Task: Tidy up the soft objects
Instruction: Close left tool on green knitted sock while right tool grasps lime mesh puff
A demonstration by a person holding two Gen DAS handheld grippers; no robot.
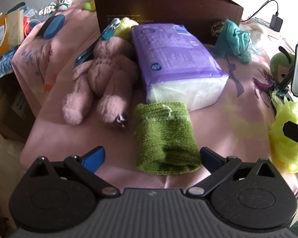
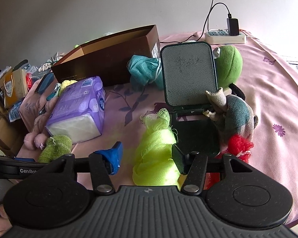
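bed (image 1: 69,142) — pink sheet | tissue pack (image 1: 174,59) | plush bunny (image 1: 101,75) | green knit roll (image 1: 164,134)

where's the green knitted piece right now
In the left wrist view the green knitted piece lies on the pink sheet between the open fingers of the left hand-held gripper, just in front of the purple tissue pack, beside the pink plush's feet.

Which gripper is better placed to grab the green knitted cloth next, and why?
Left. The left gripper has its open jaws on either side of the green knitted cloth. The right gripper is at the neon yellow mesh, with the knit off to one side.
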